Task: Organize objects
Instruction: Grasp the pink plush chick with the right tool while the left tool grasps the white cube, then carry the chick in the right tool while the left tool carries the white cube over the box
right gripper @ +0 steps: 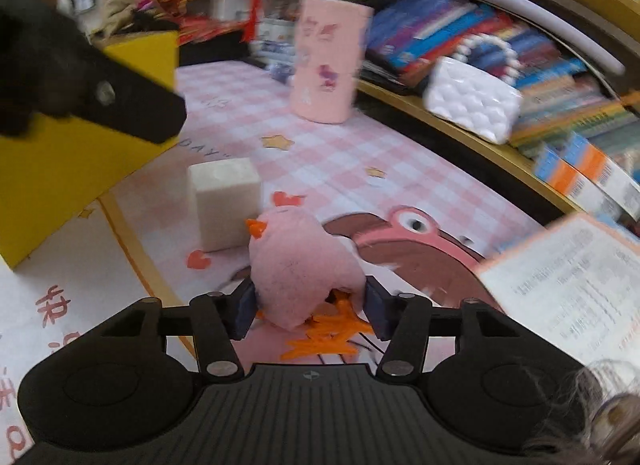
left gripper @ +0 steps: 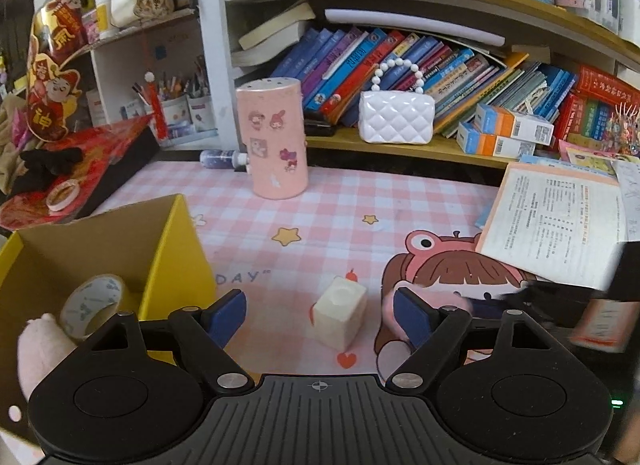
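A white stone-like cube (left gripper: 340,313) with a round dimple on top stands on the pink checked mat, just ahead of and between the fingers of my open left gripper (left gripper: 320,305), which does not touch it. A pink chick plush (right gripper: 300,261) with orange feet sits between the blue pads of my right gripper (right gripper: 310,301), which is shut on its body. The cube (right gripper: 224,201) stands just behind the chick. Part of the chick (left gripper: 390,305) peeks from behind my left gripper's right finger. The yellow cardboard box (left gripper: 176,265) at left holds a tape roll (left gripper: 92,305) and a pink plush (left gripper: 40,349).
A pink stickered cylinder (left gripper: 274,137) stands at the mat's far side. A white quilted purse (left gripper: 396,117) and rows of books fill the shelf behind. An open booklet (left gripper: 560,221) lies at right. Red paper, a tape ring and pen cups crowd the left.
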A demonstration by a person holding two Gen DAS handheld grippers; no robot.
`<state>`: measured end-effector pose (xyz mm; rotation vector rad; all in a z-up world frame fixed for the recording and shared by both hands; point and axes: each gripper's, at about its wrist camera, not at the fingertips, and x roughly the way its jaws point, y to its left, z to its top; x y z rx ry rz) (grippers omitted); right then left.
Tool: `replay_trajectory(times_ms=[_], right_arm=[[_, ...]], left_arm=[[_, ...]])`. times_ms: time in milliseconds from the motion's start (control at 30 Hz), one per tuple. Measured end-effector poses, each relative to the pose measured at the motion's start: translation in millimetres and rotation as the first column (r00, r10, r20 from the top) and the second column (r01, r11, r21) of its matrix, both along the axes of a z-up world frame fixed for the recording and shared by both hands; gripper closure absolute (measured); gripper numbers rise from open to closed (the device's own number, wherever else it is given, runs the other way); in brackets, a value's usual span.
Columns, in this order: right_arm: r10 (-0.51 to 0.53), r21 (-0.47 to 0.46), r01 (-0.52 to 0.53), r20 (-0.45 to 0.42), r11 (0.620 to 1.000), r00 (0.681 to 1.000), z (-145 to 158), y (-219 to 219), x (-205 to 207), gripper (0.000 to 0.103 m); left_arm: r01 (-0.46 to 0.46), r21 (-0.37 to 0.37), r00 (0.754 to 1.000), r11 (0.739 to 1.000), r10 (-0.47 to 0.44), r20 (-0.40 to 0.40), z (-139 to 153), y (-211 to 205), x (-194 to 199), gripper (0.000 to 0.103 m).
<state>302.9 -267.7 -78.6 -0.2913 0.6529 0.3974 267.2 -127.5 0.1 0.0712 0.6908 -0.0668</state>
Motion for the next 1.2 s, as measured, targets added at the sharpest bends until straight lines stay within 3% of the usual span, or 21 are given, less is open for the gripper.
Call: replay_trajectory(times_ms=[233, 300, 467, 633, 767, 933, 1200], right_arm=[[-0.205, 0.05, 0.207, -0.029, 0.977, 0.978, 17.0, -49.6, -35.2, 0.051], [-0.226, 0.054, 0.227, -0.026, 0.972, 0.974, 23.4, -57.4, -46.9, 0.051], [-0.28, 0.084, 0.281, -0.026, 0.956, 0.96, 38.6, -67.0, -72.8, 0.051], [-0.299, 0.09, 0.303, -0.061, 0.949, 0.952, 43.8, -67.5, -89.7, 0.051], [-0.318, 0.107, 0.327, -0.089, 0.939, 0.944, 44.1, -62.8, -103.3, 0.051], [-0.366, 0.12, 0.38, -0.124, 0.917, 0.922, 43.4, -54.8, -121.0, 0.051], [-0.359, 0.11, 0.381, -0.178, 0.918, 0.916, 40.2, -19.6, -150.4, 0.051]], left_arm=[[-0.076, -0.007, 0.993, 0.997, 0.075, -0.088, -41.1, -18.5, 36.4, 0.034], [-0.078, 0.009, 0.992, 0.997, 0.079, -0.097, -52.4, -21.3, 45.5, 0.037], [-0.061, 0.016, 0.992, 0.998, 0.062, -0.109, -69.1, -25.5, 56.9, 0.056], [-0.059, -0.006, 0.994, 0.998, 0.058, -0.091, -68.4, -20.8, 51.6, 0.073], [-0.038, -0.046, 0.997, 0.998, 0.035, -0.068, -57.0, -12.9, 32.8, 0.081], [0.007, -0.122, 0.999, 0.993, -0.013, -0.053, -34.5, 1.6, -10.4, 0.081], [0.051, -0.164, 0.996, 0.985, -0.062, -0.065, -17.2, 44.3, -101.9, 0.081]])
